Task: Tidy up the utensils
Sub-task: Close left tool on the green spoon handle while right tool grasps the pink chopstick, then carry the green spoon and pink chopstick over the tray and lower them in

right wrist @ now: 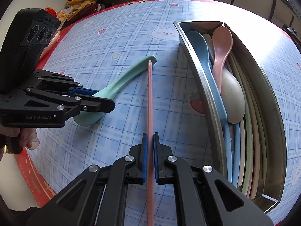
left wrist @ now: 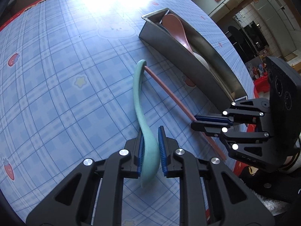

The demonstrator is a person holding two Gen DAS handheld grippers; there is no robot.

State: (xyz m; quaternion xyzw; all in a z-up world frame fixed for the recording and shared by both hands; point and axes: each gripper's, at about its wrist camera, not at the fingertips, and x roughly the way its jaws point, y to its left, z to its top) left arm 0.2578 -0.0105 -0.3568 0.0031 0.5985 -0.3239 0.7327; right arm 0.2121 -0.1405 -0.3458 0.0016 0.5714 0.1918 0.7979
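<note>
You are at the pick-up step, with both tools engaged at once. The left gripper (left wrist: 150, 150) has its jaws nearly closed around the green spoon (left wrist: 139, 98) near the bowl end; the left pad touches it, but whether the right pad presses cannot be told. The right gripper (right wrist: 150, 156) is clamped tight on the pink chopstick (right wrist: 150, 98), whose far tip rests against the spoon's handle end. Both utensils lie on the blue checked tablecloth (left wrist: 56, 75), just beside the metal tray (right wrist: 212, 101), which already holds a blue spoon (right wrist: 203, 56), a pink spoon (right wrist: 222, 43), a beige spoon (right wrist: 232, 98) and several chopsticks. Next, lift each utensil clear of the other, carry it over the tray wall, align it lengthwise with the tray, and release.
</note>
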